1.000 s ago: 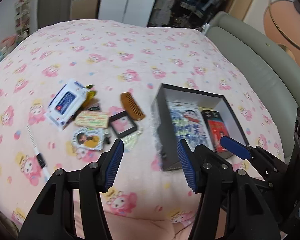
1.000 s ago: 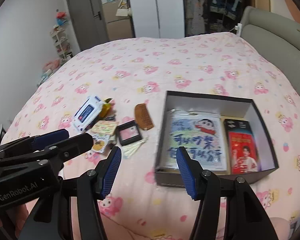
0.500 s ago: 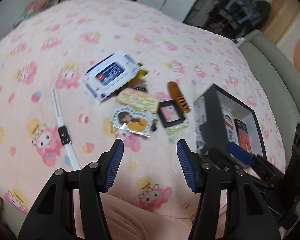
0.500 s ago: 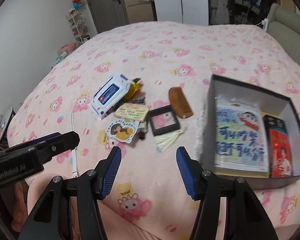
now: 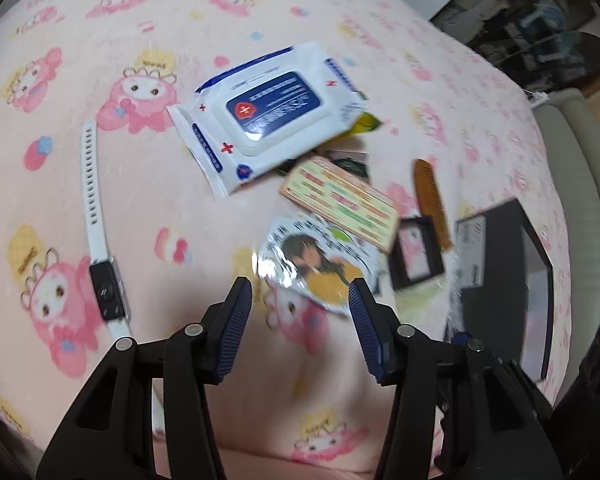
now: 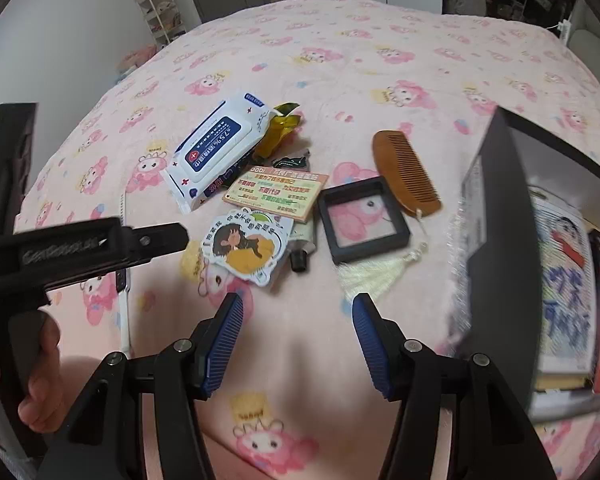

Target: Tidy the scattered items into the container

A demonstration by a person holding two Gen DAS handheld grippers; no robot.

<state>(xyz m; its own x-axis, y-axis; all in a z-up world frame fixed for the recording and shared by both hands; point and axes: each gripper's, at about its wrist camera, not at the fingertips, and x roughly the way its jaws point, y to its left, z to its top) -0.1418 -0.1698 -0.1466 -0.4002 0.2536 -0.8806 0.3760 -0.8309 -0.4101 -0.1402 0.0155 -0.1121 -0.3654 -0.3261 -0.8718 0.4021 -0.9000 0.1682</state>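
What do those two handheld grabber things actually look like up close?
Each tool is a black plastic frame with silver screw heads, ending in two fingers tipped with ribbed blue pads: the left tool and the right tool match. The left one's black body carries embossed lettering, and a bare hand grips its handle; no sleeve shows.

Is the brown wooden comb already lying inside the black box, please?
No, the brown wooden comb lies on the pink bedspread, outside the black box.
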